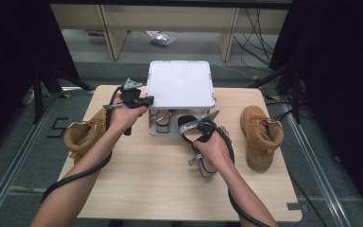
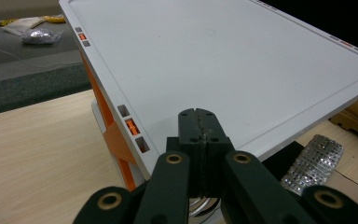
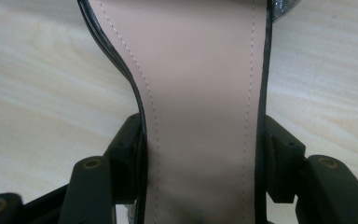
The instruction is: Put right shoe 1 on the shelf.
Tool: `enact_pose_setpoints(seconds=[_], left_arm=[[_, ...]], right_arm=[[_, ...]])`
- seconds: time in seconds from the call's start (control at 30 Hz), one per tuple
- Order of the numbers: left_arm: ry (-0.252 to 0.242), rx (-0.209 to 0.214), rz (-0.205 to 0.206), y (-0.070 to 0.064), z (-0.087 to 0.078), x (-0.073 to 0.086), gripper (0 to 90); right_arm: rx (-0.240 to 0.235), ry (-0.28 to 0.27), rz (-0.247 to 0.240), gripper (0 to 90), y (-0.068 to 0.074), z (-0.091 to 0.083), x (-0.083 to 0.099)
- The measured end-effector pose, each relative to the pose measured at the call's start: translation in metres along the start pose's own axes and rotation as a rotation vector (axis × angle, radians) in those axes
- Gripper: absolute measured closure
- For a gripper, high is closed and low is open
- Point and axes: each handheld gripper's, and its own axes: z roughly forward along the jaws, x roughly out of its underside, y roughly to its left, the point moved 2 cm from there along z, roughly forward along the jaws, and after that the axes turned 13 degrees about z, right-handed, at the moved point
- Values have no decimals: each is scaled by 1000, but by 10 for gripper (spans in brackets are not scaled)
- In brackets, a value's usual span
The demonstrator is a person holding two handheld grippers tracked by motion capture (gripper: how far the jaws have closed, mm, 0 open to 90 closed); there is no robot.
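Sandal (image 3: 200, 93) insole sits between the jaws of the right gripper (image 1: 199, 126), which are closed on its two edges, and the shoe hangs just in front of the open lower shelf of the white rack (image 1: 180, 85) on the table (image 1: 160, 179). Left gripper (image 2: 199, 135) rests at the rack's top edge with jaws pressed together, holding nothing. I think the good way is to keep the sandal level, push it slowly into the shelf beside the shoe already inside, and let the left gripper steady the rack.
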Motion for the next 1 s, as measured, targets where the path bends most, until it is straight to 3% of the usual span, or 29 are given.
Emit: enact_pose_setpoints(seconds=[0.07,0.23,0.33,0.43,0.47,0.6,0.67,0.73,1.0], left_arm=[[11,-1,15,0,-1,0,894],[14,0,0,0,0,-1,894],[9,0,0,0,0,-1,894],[14,-3,5,0,0,-1,894],[13,-4,5,0,0,-1,894],[21,-1,12,1,-1,-1,894],[18,0,11,1,-1,0,894],[18,1,12,1,-1,0,894],[17,2,10,1,-1,0,894]], right_arm=[[9,-17,12,435,1,2,-3],[9,-16,31,435,1,6,-9],[27,-42,46,434,1,11,-13],[33,-36,32,434,-1,13,-14],[38,-33,62,434,1,15,-15],[39,-24,86,434,3,19,-18],[48,-21,67,434,1,20,-19],[71,-20,98,434,4,22,-20],[89,-27,137,434,7,29,-21]])
